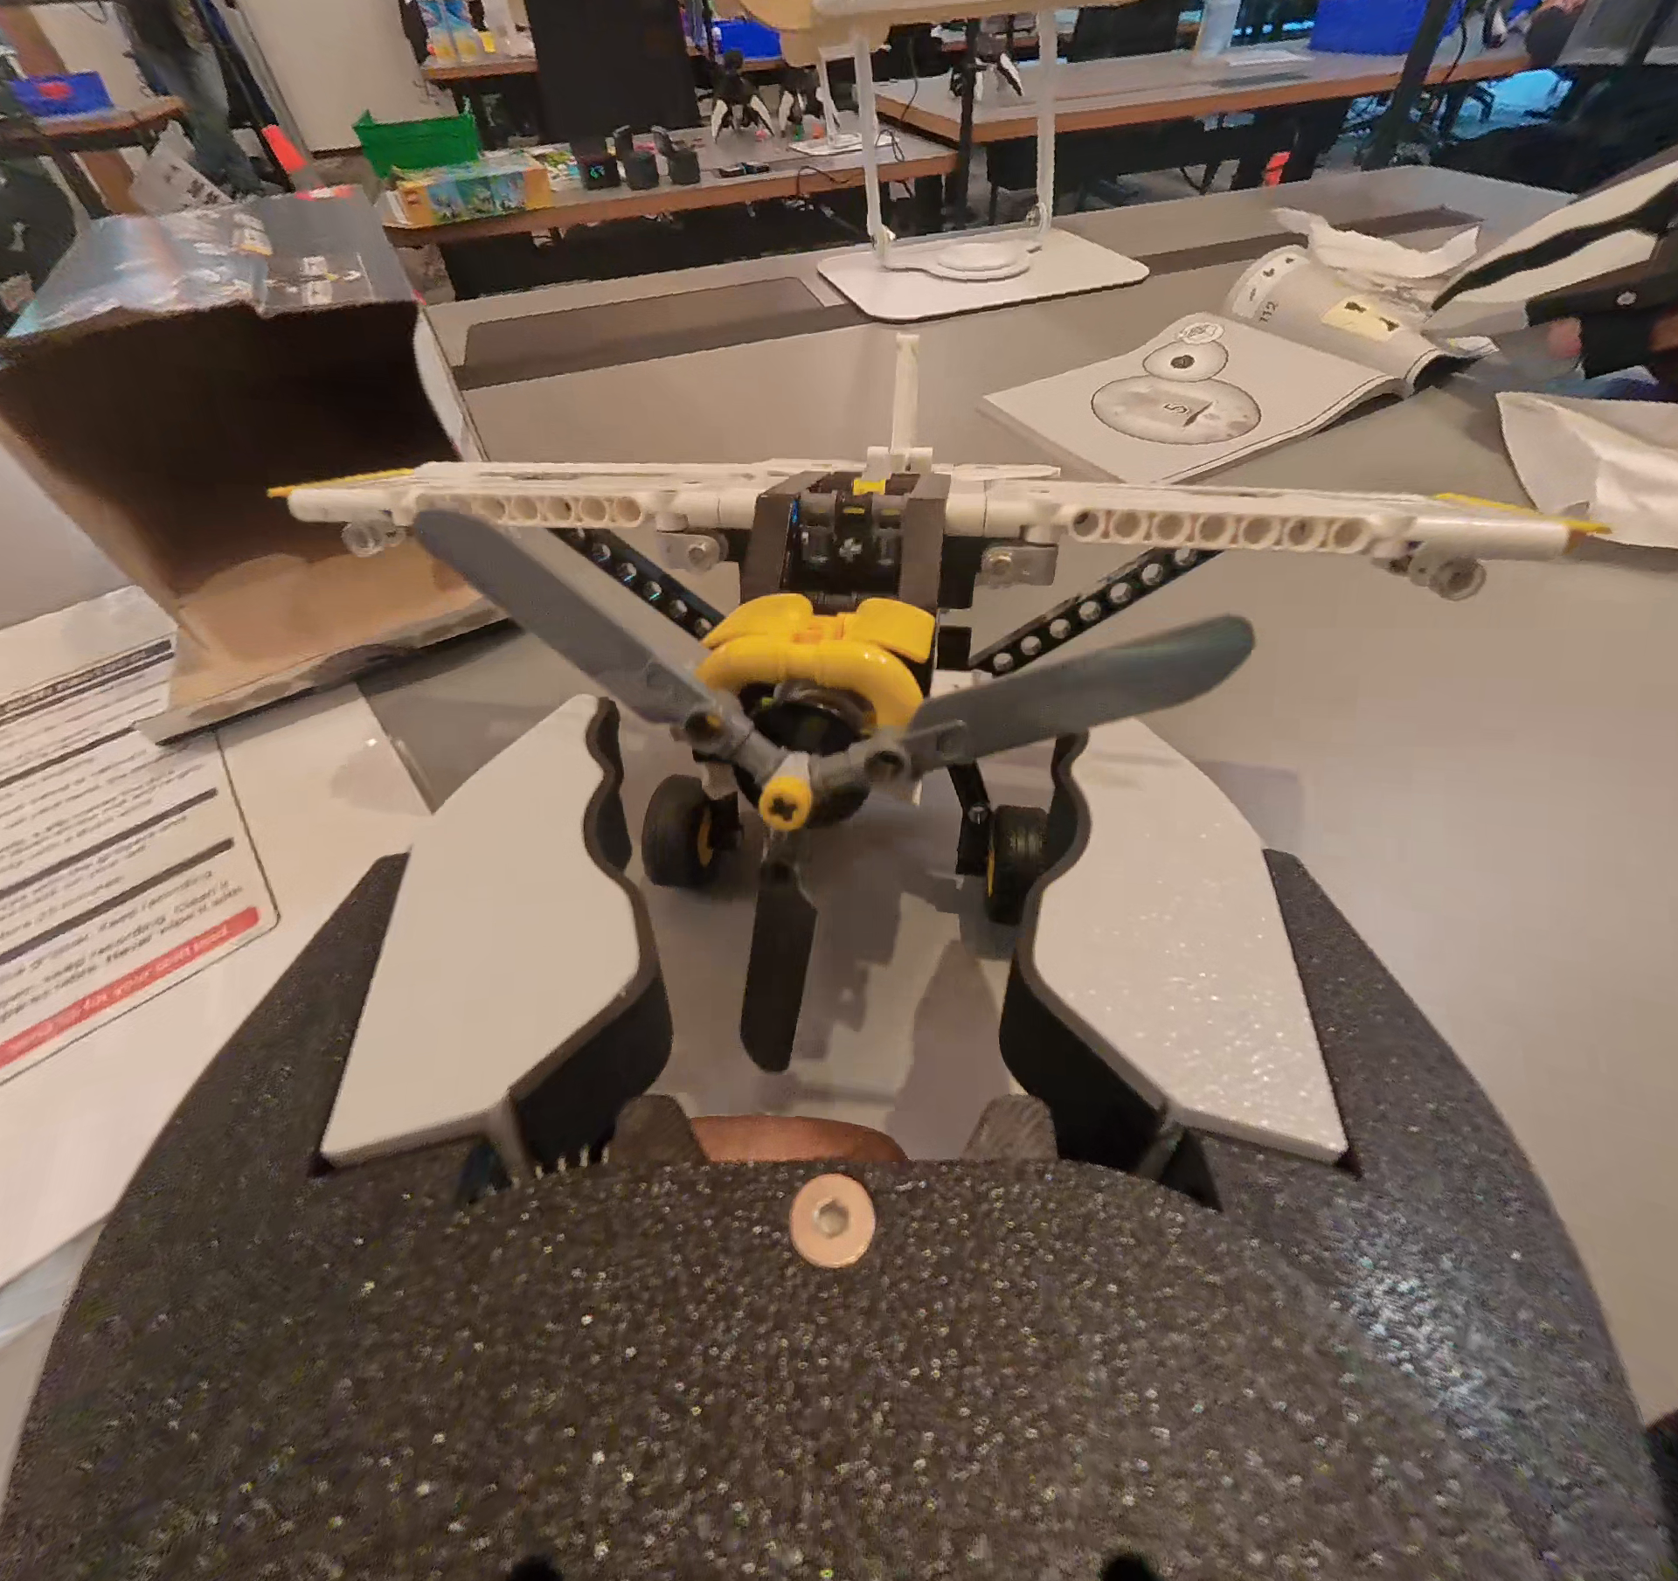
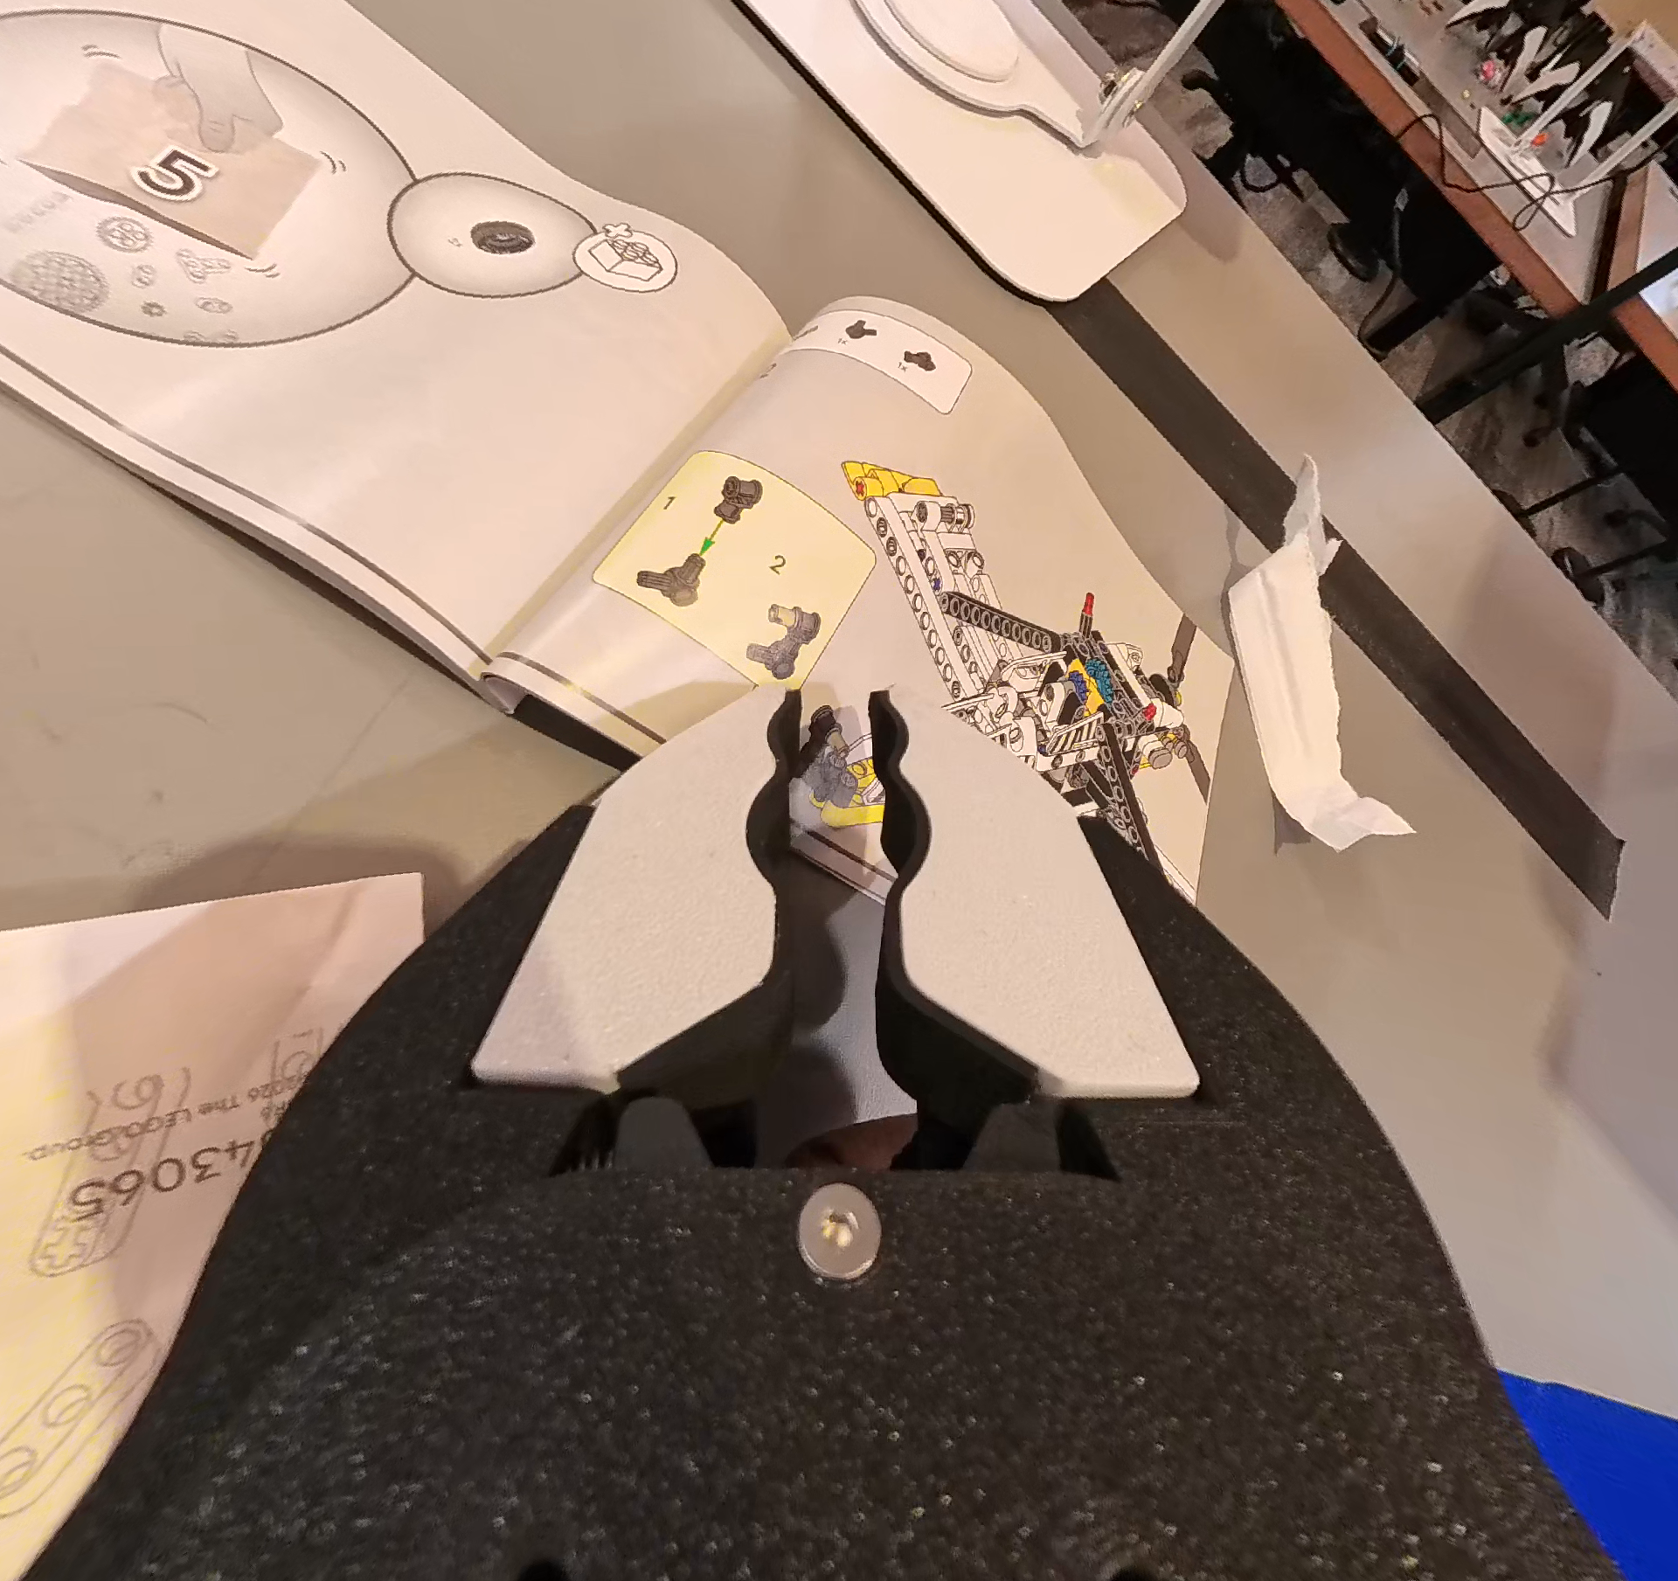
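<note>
A brick-built toy airplane with white wings, a yellow nose and a grey three-blade propeller stands on the grey table, nose toward me. My left gripper is open wide. Its fingers flank the plane's two black wheels without pressing on them. My right gripper hovers over an open instruction booklet. Its fingers stand a narrow gap apart with nothing between them; only the printed page shows through.
An open cardboard box lies to the left of the plane, with a printed sheet in front of it. The booklet lies at back right. A white stand's base sits behind the plane. A torn paper scrap and a paper bag lie near the booklet. Across from one pair of fingers to the other is roughly 50 centimetres.
</note>
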`<state>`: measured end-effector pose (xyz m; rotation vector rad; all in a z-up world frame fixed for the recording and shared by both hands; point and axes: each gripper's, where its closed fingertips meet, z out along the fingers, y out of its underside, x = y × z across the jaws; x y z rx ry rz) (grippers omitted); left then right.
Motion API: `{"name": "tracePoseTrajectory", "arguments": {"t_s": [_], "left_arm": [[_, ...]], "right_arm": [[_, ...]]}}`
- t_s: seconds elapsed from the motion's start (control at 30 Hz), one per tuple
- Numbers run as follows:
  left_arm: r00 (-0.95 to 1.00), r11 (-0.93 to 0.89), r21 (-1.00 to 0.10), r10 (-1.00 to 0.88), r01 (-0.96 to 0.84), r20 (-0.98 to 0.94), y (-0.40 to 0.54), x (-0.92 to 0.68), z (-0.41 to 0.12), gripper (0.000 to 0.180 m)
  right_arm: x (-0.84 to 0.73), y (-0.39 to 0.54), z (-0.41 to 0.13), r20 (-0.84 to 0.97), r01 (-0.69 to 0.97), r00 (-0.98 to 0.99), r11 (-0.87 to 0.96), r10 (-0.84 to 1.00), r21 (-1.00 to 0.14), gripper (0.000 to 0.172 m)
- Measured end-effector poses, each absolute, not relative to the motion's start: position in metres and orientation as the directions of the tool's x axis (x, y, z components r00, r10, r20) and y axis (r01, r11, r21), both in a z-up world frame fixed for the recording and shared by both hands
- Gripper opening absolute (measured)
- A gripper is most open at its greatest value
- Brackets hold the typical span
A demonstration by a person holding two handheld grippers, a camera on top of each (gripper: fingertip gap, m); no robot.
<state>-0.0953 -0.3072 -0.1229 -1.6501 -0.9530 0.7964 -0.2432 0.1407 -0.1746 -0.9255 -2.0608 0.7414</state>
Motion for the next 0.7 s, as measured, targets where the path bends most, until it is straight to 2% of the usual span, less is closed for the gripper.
{"name": "tracePoseTrajectory", "arguments": {"t_s": [0.13,0.27,0.57,0.7], "left_arm": [[0.499,-0.204,-0.953,0.864,0.223,-0.068,-0.3,-0.104,-0.128,0.088],[0.496,-0.279,-0.933,0.858,0.228,-0.136,-0.299,-0.112,-0.134,0.076],[0.512,-0.431,-0.897,0.795,0.099,-0.325,-0.293,-0.113,-0.125,0.075],[0.51,-0.448,-0.888,0.79,0.102,-0.34,-0.291,-0.114,-0.125,0.075]], "right_arm": [[-0.244,0.14,-0.176,0.394,0.369,-0.467,0.579,0.792,-0.727,0.015],[-0.244,0.139,-0.177,0.4,0.366,-0.471,0.587,0.786,-0.722,0.014],[-0.243,0.139,-0.175,0.393,0.359,-0.473,0.58,0.789,-0.731,0.014],[-0.242,0.139,-0.175,0.394,0.354,-0.474,0.581,0.787,-0.733,0.014]]}}
